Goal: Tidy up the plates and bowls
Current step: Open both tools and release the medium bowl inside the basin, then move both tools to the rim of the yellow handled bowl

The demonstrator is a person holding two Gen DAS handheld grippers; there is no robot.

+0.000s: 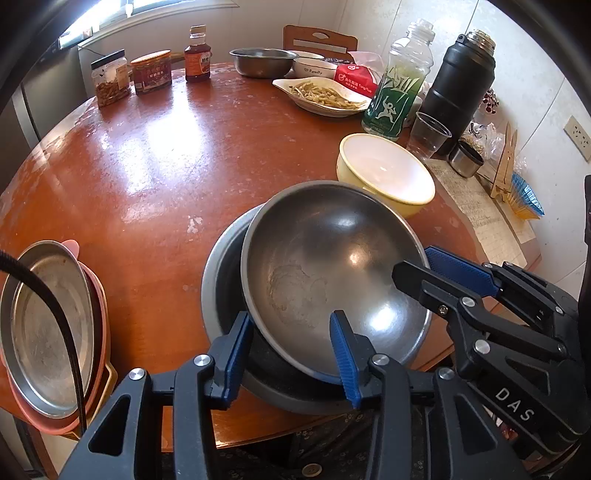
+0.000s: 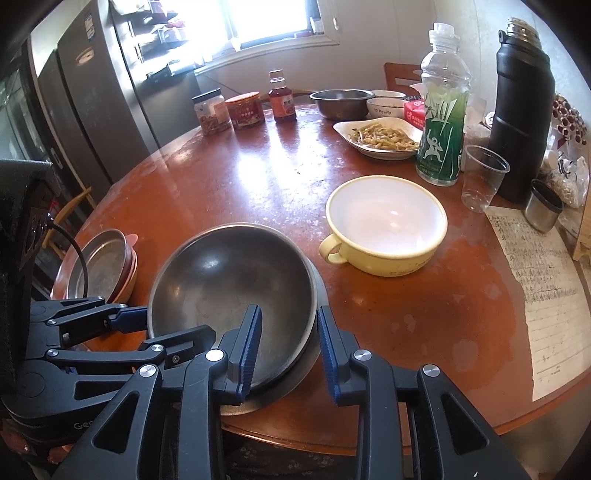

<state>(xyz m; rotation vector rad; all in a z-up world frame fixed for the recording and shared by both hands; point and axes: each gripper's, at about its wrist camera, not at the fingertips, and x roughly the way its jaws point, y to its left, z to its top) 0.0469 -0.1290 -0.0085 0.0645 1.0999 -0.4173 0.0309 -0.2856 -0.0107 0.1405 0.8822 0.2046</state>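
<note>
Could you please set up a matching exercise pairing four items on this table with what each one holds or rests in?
1. white plate
2. yellow mug-bowl
3. upper steel bowl
4. clear plastic cup

A. nested in another steel bowl
B. empty, one handle
C. holds food strips
D. beside the black thermos

Pairs: 1-C, 2-B, 3-A, 4-D

Daylit from blown-out window [image 2: 273,18]; glare streaked across table [image 1: 155,155]; sharp centrally, fisheye-bowed and vignetted at edges.
</note>
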